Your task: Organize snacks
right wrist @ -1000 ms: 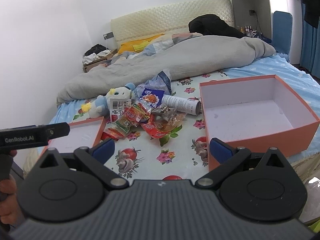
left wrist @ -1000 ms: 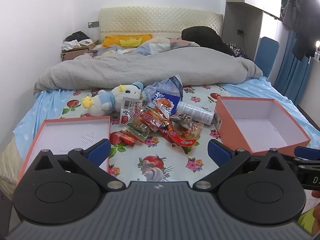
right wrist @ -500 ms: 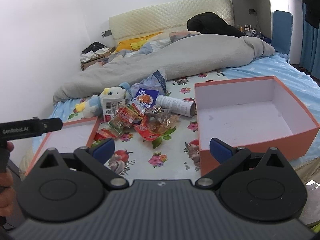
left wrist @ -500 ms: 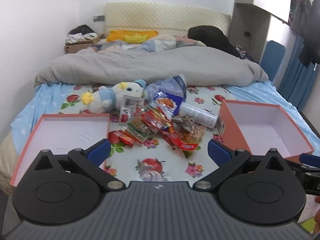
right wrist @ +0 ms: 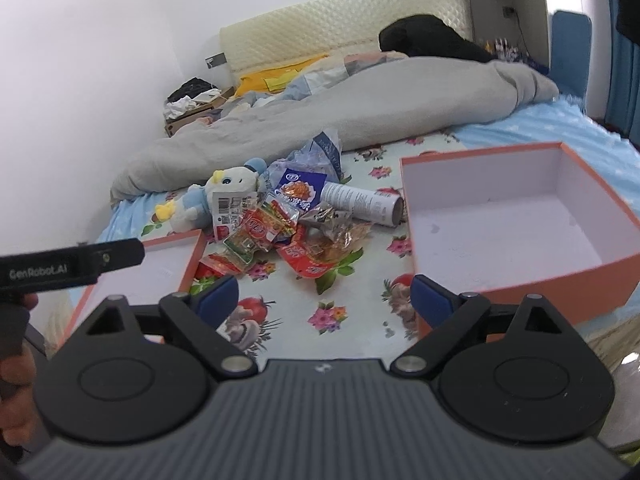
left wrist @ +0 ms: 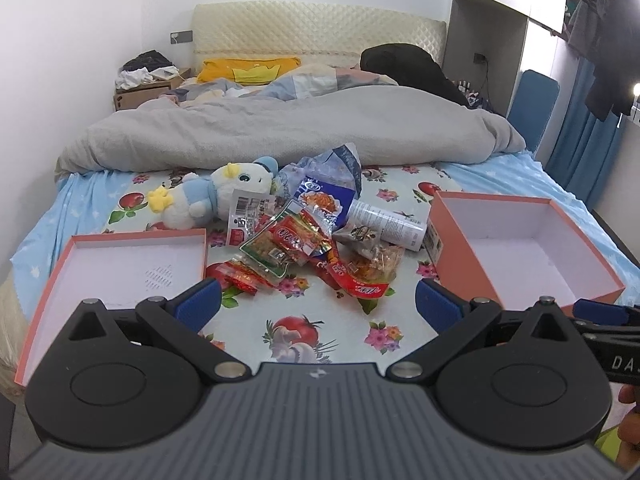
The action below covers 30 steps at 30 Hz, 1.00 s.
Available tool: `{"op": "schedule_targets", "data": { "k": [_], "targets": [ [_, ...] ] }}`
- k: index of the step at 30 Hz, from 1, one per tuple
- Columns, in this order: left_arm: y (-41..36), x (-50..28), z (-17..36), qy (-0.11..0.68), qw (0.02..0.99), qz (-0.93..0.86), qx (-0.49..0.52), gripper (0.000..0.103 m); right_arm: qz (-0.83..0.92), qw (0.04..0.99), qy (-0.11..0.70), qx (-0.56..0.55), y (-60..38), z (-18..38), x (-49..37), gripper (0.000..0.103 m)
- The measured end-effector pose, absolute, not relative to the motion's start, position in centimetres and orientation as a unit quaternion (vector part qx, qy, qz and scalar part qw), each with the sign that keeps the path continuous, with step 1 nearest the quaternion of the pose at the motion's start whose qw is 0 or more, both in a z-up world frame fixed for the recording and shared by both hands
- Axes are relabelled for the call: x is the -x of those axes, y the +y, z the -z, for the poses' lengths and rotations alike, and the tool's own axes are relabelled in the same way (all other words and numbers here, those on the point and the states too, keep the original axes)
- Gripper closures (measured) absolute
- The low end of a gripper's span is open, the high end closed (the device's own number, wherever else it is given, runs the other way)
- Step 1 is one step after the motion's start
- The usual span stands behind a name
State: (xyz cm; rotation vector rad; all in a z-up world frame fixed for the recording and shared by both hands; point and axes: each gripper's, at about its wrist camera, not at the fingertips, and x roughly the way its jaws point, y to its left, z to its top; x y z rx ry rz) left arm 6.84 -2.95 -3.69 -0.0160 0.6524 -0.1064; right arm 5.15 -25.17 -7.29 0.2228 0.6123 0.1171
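Two hand-held grippers short of snack pile on bed, between lid and box. Left hand-held gripper open, empty, dead ahead of pile; right hand-held gripper closing on nothing, pile ahead-left.

The left gripper pointed forward and down, its two blue fingers wide apart with nothing between them. The right gripper pointed the same way, and its jaws were closing with nothing between them. In the right view a hand showed at 9 o'clock. In the left view part of a hand showed at 4 o'clock
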Motion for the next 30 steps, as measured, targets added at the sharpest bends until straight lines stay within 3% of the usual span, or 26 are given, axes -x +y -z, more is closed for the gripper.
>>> {"op": "schedule_targets", "data": {
  "k": [30],
  "targets": [
    [-3.5,-15.7,7.8,0.302,0.946,0.092,-0.077,0.0,-0.043,0.947,0.314,-0.063,-23.7,12.0,-11.8,0.016]
  ]
}}
